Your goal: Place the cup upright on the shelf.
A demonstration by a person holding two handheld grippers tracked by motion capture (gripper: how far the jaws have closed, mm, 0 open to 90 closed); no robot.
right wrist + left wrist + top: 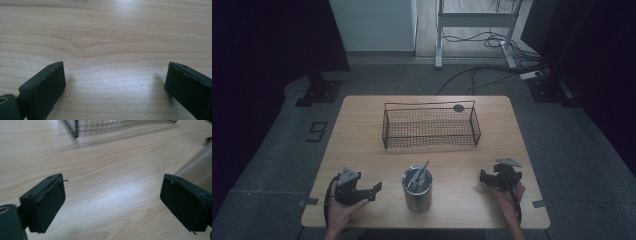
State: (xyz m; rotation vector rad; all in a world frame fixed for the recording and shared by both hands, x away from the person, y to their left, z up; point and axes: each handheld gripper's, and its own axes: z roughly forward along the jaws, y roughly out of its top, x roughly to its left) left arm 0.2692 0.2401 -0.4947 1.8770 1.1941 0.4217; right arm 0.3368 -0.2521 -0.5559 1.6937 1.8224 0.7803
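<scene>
A steel cup (417, 192) stands near the table's front edge, with a metal utensil (420, 175) leaning out of it. Behind it sits a black wire mesh basket (430, 127). My left gripper (374, 192) is left of the cup and points toward it, a little above the wood. In the left gripper view its jaws (113, 187) stand wide apart over bare wood, with the blurred cup (197, 162) at the right edge. My right gripper (483, 178) is right of the cup and points left. The right gripper view has its jaws (116, 72) open over the tabletop.
The light wooden table (362, 125) ends just behind both hands. A small dark round piece (458, 108) sits at the basket's far right rim. The basket's near corner (77, 130) lies ahead of my left gripper. Desk legs and cables (482, 45) are on the floor beyond.
</scene>
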